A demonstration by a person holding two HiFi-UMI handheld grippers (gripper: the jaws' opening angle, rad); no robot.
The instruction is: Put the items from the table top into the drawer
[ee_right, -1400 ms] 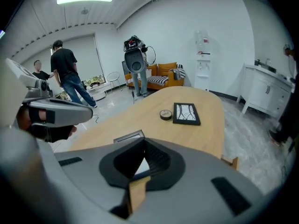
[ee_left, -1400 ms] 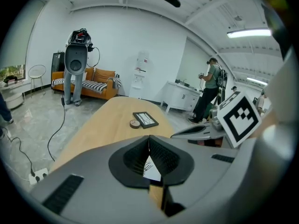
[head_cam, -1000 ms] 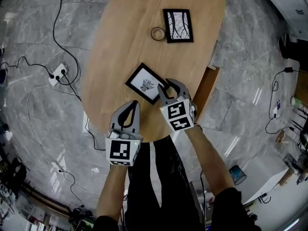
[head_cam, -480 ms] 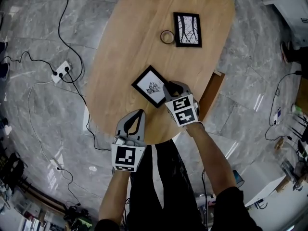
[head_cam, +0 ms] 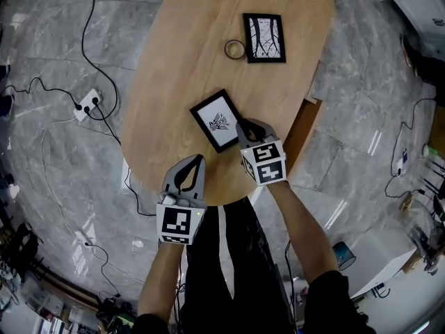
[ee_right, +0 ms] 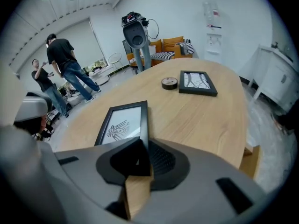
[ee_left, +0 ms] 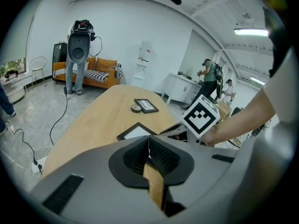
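The right gripper (head_cam: 245, 126) has just been closing its jaws on the near corner of the bird-print picture frame (head_cam: 217, 120) and seems to pinch it. The frame lies flat on the oval wooden table (head_cam: 174, 61). The left gripper (head_cam: 199, 158), clenched and empty, hovers at the table's near edge. A second picture frame (head_cam: 264, 37) and a tape roll (head_cam: 233, 48) lie farther off.

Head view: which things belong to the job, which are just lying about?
Job: near picture frame, far picture frame, tape roll, drawer, table.
Lying about: power strip, blue bin, both on the floor.
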